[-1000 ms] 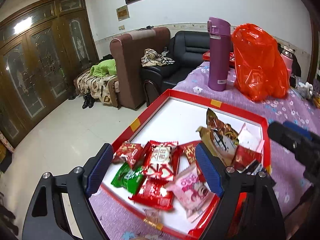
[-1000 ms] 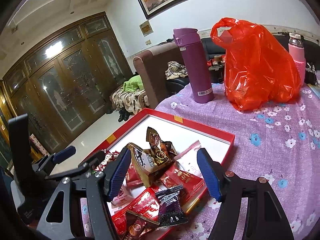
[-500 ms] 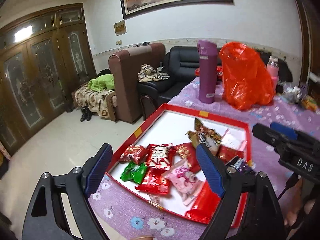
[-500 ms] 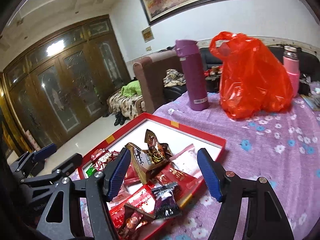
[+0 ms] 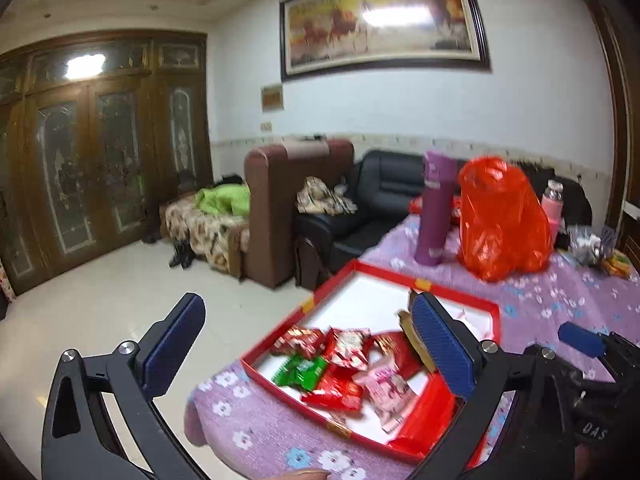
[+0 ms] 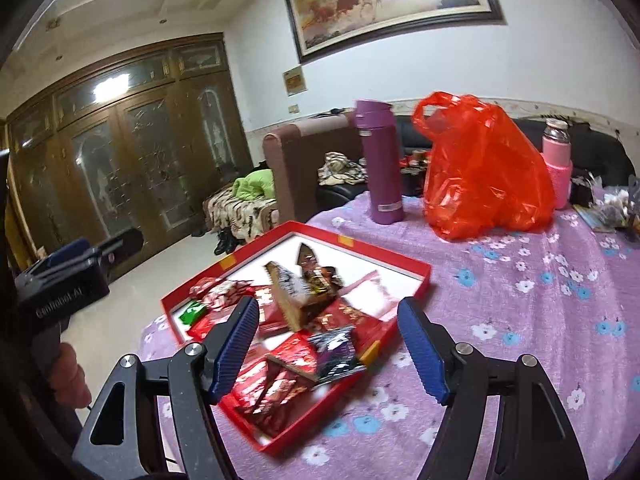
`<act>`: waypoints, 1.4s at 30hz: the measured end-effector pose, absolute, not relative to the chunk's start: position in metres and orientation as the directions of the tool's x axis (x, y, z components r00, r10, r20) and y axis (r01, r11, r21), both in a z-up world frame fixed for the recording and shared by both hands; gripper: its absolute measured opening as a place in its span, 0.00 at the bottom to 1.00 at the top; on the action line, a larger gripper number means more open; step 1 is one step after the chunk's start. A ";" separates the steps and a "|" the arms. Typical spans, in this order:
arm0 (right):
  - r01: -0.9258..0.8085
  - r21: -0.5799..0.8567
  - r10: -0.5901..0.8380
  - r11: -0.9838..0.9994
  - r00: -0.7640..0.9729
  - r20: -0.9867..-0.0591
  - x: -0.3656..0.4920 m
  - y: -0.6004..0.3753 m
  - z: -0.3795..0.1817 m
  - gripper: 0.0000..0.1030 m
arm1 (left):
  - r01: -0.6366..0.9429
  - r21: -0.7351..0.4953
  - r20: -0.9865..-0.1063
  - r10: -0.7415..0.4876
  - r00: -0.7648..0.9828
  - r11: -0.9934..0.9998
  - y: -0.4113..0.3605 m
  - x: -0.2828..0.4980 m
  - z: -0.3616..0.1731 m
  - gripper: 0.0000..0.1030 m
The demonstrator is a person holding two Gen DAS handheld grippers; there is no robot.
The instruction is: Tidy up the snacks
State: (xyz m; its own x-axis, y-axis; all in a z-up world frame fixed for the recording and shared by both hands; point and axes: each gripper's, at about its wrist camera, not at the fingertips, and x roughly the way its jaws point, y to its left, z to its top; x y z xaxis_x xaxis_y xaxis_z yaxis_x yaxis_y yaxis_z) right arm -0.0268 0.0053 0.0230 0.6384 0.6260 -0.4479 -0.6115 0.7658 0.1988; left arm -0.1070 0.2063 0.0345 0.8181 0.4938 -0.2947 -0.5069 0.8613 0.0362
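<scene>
A red shallow box [image 5: 456, 292] [image 6: 384, 254] with a white floor lies at the table's near left corner. It holds several snack packets: red ones [image 5: 345, 347], a green one [image 5: 300, 370] [image 6: 193, 313], a pink one [image 5: 383, 383], a dark purple one [image 6: 335, 350] and a brown upright pack [image 6: 289, 292]. My left gripper [image 5: 308, 348] is open and empty, raised above and in front of the box. My right gripper [image 6: 326, 340] is open and empty, above the box's near end.
A purple flask [image 5: 436, 208] [image 6: 378, 160], an orange plastic bag [image 5: 502, 220] [image 6: 484, 168] and a pink bottle [image 6: 557, 168] stand at the back of the purple flowered tablecloth [image 6: 540, 300]. Small clutter lies at the far right [image 6: 612, 204]. Armchairs [image 5: 288, 208] stand beyond the table edge.
Both grippers have pulled back and up from the box, still open and empty. The box and packets look smaller and further away.
</scene>
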 end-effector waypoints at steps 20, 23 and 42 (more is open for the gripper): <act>-0.688 0.207 0.693 0.695 0.565 -0.447 -0.047 0.037 0.028 0.71 | -0.458 0.099 -0.407 0.456 0.791 0.883 0.214 -0.111 0.021 1.00; -0.685 0.209 0.690 0.698 0.567 -0.449 -0.045 0.037 0.027 0.71 | -0.472 0.116 -0.411 0.474 0.778 0.874 0.218 -0.110 0.020 1.00; -0.704 0.127 0.670 0.699 0.582 -0.461 -0.055 0.067 0.034 0.72 | -0.561 0.199 -0.381 0.591 0.712 0.804 0.244 -0.126 0.017 1.00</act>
State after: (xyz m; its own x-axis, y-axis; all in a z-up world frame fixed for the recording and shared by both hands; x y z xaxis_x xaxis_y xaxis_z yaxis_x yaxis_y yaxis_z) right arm -0.0551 0.0668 0.0341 0.5817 0.6699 -0.4613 -0.7038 0.6989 0.1275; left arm -0.1258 0.2444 0.0172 0.7116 0.5907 -0.3805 -0.5607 0.8037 0.1990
